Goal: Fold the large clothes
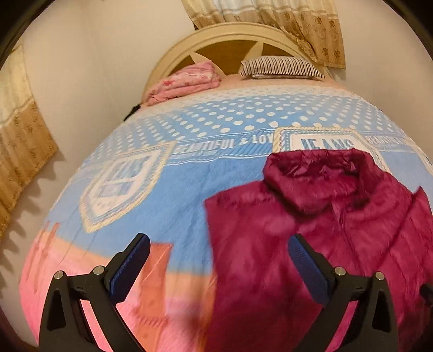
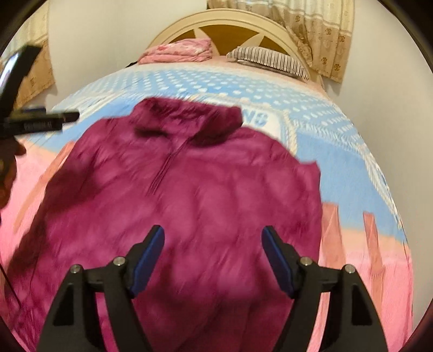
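A large magenta fleece jacket lies spread on the bed, collar toward the headboard, zip up the front. In the left wrist view the jacket fills the lower right. My left gripper is open and empty, above the jacket's left edge and the blanket. My right gripper is open and empty, above the jacket's lower middle. The left gripper also shows in the right wrist view at the far left, above the jacket's left side.
The bed carries a blue and pink blanket. A folded pink cloth and a striped pillow lie by the cream headboard. Curtains hang behind. A wall runs along the bed's left side.
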Motion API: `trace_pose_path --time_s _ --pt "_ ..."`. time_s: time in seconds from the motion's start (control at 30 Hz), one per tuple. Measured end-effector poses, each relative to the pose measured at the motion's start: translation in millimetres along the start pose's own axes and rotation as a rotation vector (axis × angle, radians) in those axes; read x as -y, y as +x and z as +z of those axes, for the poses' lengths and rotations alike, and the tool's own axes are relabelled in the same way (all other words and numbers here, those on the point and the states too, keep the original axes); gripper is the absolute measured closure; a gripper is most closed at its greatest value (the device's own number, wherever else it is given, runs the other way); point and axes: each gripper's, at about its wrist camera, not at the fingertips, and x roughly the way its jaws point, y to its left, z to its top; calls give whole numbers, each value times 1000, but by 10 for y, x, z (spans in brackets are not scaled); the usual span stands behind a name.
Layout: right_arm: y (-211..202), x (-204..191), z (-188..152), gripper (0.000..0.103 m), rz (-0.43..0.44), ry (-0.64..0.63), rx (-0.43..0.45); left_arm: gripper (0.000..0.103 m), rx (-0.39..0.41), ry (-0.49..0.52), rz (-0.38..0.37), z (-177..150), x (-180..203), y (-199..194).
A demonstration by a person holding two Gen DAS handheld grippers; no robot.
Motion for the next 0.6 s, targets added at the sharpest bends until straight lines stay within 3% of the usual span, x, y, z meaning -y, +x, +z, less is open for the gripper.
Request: trace_pose_path --time_s 0.1,0.37,0.6 --pt "197 164 402 27 8 31 9 1 -17 4 20 192 108 251" --pt "656 308 1321 19 -5 40 55 1 11 29 -17 662 359 636" --pt "1155 237 1630 19 -24 -25 10 1 20 57 -14 852 497 935"
